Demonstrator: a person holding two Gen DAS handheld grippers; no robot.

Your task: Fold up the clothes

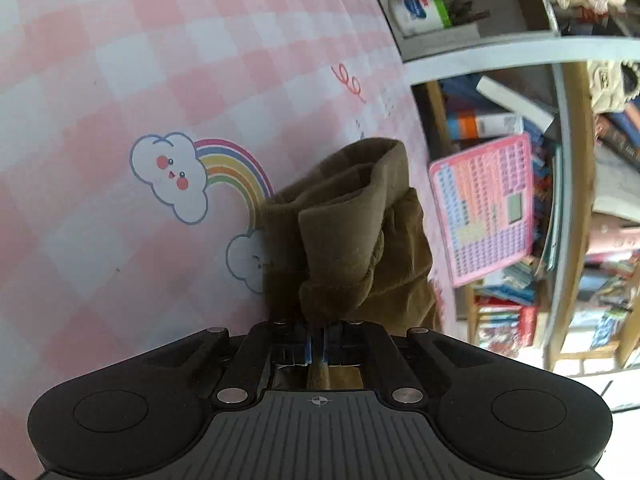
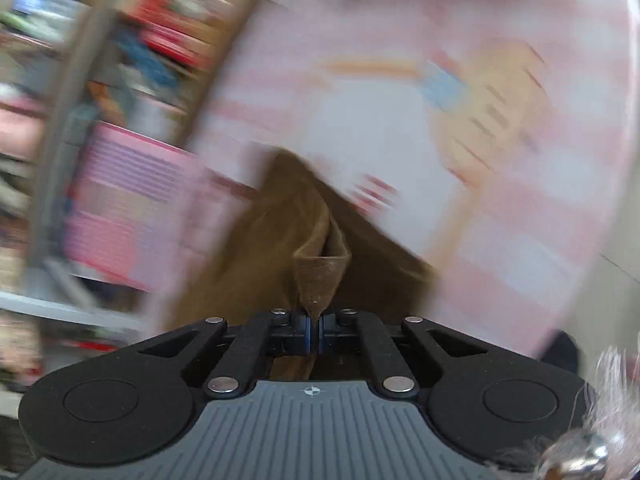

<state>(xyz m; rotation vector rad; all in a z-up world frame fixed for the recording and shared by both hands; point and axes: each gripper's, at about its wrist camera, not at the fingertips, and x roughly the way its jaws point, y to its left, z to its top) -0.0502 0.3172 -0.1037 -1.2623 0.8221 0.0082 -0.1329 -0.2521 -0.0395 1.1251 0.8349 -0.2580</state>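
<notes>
An olive-brown garment hangs bunched over a pink checked cloth printed with a cloud and rainbow. My left gripper is shut on a fold of its hem, the fabric pinched between the blue pads. The right wrist view is blurred by motion. There the same brown garment drapes away from my right gripper, which is shut on a pointed corner of the fabric. The rest of the garment is hidden behind its own folds.
A bookshelf full of books stands past the right edge of the checked cloth, with a pink toy keyboard board leaning on it. In the right wrist view the shelf is at the left and a furry sleeve edge is at the lower right.
</notes>
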